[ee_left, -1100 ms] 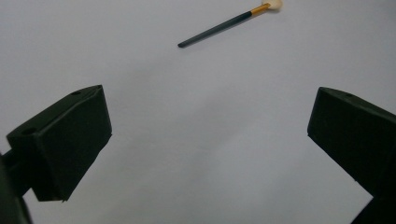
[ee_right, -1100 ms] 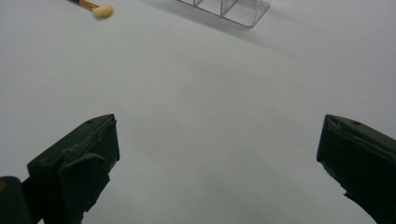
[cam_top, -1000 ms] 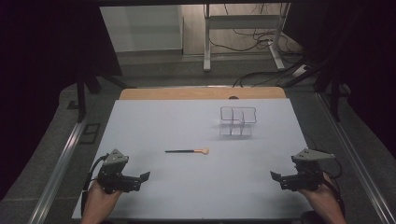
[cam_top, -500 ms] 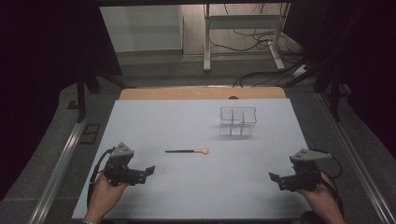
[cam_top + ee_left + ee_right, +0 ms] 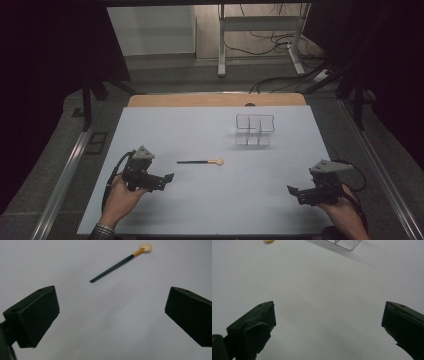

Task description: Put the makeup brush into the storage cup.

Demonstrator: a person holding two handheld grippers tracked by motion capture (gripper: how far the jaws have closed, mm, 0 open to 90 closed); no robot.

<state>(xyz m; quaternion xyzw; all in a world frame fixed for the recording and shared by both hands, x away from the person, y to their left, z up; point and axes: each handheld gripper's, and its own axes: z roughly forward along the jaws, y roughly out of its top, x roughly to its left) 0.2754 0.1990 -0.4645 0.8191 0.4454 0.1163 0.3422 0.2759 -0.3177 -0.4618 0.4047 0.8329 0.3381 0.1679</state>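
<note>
Your left hand-held gripper point(image 5: 167, 178) is black with blocky, wedge-shaped jaws and a grey three-cornered plate on top; a black cable loops from its rear. Your right hand-held gripper point(image 5: 292, 191) matches it: black body, grey plate, black cable. A plaid cuff shows at your left wrist.

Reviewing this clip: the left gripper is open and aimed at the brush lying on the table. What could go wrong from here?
1. The makeup brush lies flat on the table, thin handle end nearest the open left gripper; the jaws might skid it away rather than catch it.
2. The clear acrylic organizer is hard to see and probably light; a brush pushed into it could tip or slide it.
3. The right gripper, open, sits far off, so it could not quickly steady anything.
</note>
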